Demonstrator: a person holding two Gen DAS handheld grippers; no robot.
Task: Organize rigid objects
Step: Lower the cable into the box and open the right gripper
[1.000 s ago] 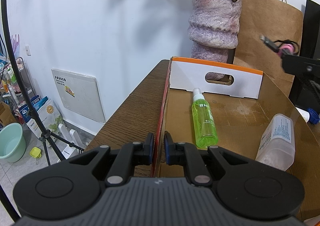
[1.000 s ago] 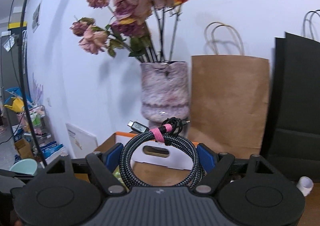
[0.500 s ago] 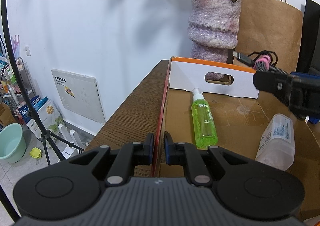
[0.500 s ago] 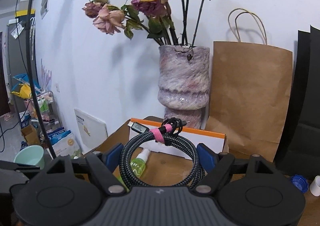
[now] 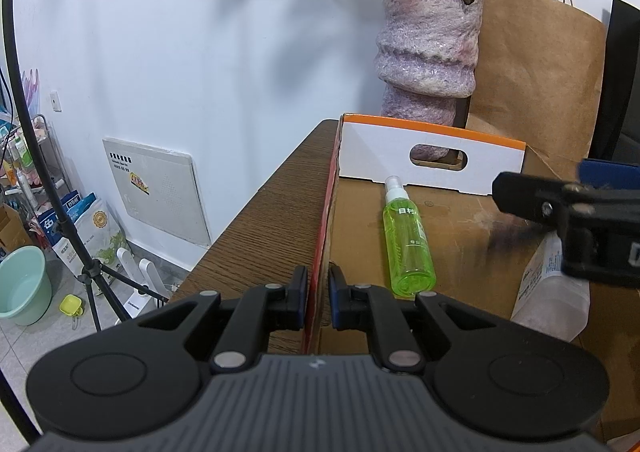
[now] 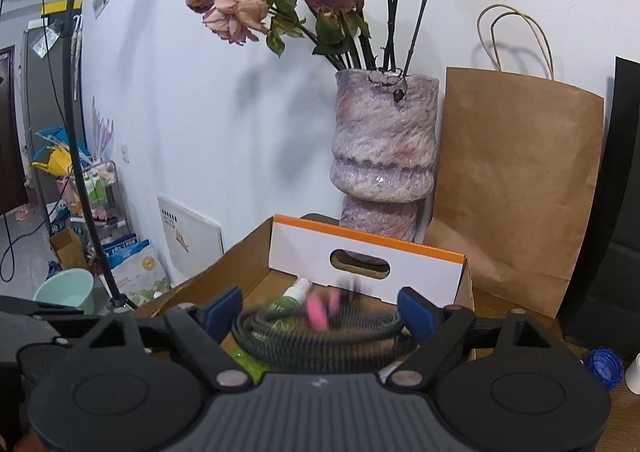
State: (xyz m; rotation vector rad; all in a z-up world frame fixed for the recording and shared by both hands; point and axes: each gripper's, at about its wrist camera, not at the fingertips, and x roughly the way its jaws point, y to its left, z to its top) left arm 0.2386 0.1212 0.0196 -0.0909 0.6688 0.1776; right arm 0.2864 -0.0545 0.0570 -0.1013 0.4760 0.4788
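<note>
**Cable dropping into the box**

The green plastic spray bottle (image 5: 409,243) and a frosted white bottle (image 5: 554,284) already lie in the open cardboard box (image 5: 428,155). The coiled braided cable with pink tie (image 6: 320,326), blurred, sits between the right tool's (image 6: 320,316) opening jaws, apparently released, above the box. The left tool (image 5: 318,294), angled downward, is clenched on the box's orange-edged side wall. A blue cap (image 6: 606,366) remains on the tabletop.

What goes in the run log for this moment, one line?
left tongs: shut on box wall | right tongs: opening, cable coil blurred between them | in box: green spray bottle, clear bottle
</note>
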